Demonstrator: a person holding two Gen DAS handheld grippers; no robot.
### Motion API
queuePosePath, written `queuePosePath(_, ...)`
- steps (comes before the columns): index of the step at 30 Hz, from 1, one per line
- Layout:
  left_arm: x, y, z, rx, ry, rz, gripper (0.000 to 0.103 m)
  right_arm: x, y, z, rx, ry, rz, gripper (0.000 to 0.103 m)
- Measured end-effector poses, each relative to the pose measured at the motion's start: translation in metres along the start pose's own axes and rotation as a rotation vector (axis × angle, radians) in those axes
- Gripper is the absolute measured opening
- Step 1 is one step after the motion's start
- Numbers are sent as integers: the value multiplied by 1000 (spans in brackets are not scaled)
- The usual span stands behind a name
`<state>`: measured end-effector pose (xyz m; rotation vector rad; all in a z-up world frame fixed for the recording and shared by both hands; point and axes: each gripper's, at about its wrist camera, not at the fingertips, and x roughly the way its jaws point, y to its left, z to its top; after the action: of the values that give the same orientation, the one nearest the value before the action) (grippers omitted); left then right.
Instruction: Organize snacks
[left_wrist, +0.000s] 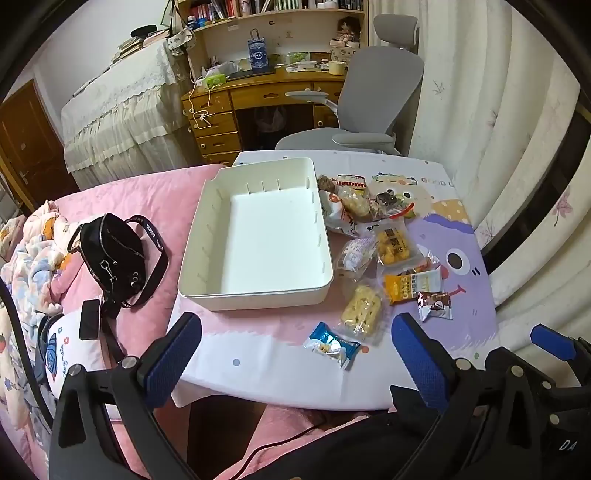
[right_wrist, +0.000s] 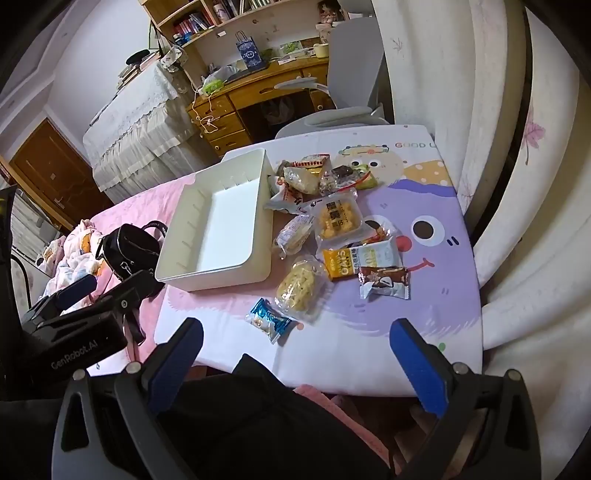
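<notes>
A white plastic bin (left_wrist: 258, 236) is positioned on a small table (left_wrist: 280, 350) covered with a cartoon-printed cloth; nothing is seen inside the bin. The snacks are spread on the cloth just beside the bin's right wall. A heap of mixed wrapped snacks (left_wrist: 354, 203) lies at the far end. Nearer, a clear pack of yellow puffs (left_wrist: 393, 245), an orange-and-white bar wrapper (left_wrist: 412, 286), a brown-and-white wrapped sweet (left_wrist: 435, 305), a clear pack of pale crisps (left_wrist: 361, 312) and a blue foil packet (left_wrist: 331, 344) are laid out, several touching or overlapping.

The left gripper (left_wrist: 295, 354) is held above the near table edge with its blue-padded jaws wide apart and nothing between them. The right gripper (right_wrist: 295, 350) is held likewise, jaws wide apart and unloaded, with the blue foil packet (right_wrist: 269, 319) just ahead of it. Both are tilted steeply downward.

A black shoulder bag (left_wrist: 110, 258) rests on a pink bedspread (left_wrist: 147, 199) to the left of the bin. A wooden desk (left_wrist: 258, 96) and a grey office chair (left_wrist: 373, 88) are located beyond the table.
</notes>
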<state>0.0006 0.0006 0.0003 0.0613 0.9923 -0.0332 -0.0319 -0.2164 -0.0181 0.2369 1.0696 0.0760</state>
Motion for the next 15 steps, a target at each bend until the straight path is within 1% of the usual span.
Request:
queuePosePath(4, -1, 5, -2, 0, -6, -8, 102, -2, -5, 0, 4, -5, 5, 102)
queuePosePath(8, -3, -2, -5, 18, -11, -6, 101, -5, -9, 0, 5, -10, -2, 102)
queuePosePath(9, -5, 0, -7, 23, -15, -10, 101, -5, -13, -7, 9, -18, 1, 102)
queuePosePath(11, -6, -9, -10, 44, -12, -6, 100, -5, -16, -3, 11, -14, 6, 102)
queuePosePath(15, -6, -14, -8, 52, -15, -14, 100, -4, -20, -2, 13, -21, 1, 102)
